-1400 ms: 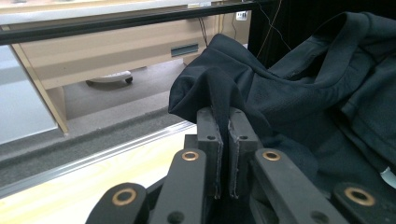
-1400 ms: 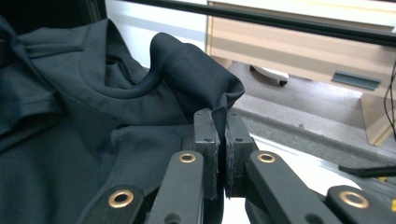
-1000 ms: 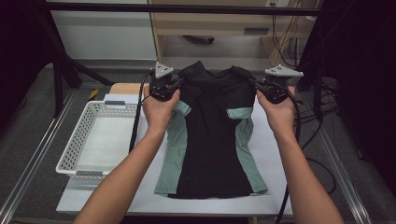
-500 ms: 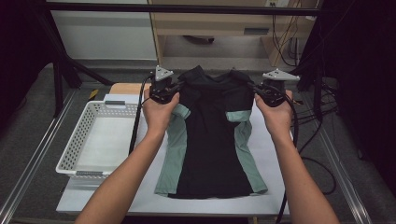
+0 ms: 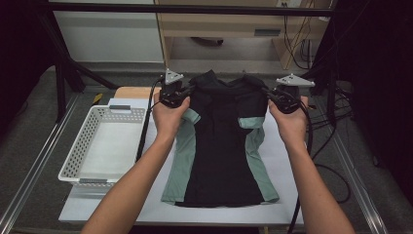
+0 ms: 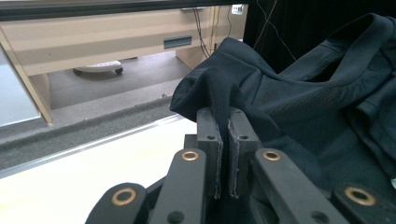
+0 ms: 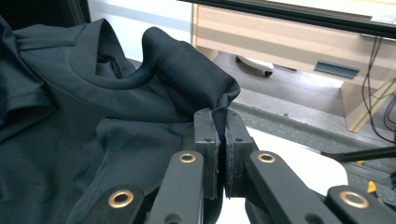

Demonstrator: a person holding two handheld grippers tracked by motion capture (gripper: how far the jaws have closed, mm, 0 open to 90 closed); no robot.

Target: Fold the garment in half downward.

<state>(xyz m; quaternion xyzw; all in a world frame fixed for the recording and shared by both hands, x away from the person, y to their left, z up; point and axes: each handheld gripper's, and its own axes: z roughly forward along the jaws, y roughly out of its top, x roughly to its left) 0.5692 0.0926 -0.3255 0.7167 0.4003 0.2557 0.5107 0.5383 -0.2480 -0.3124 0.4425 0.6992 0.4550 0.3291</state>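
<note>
At 12 o'clock on the counter [image 5: 287, 161], the left claw [image 5: 186, 91] pinches the shirt [image 5: 221, 141] at one shoulder, the right claw [image 5: 268, 92] at the other. Both are clamped on black fabric, collar end lifted, hem flat toward 6. White basket [image 5: 78, 151] at 9 o'clock.
</note>
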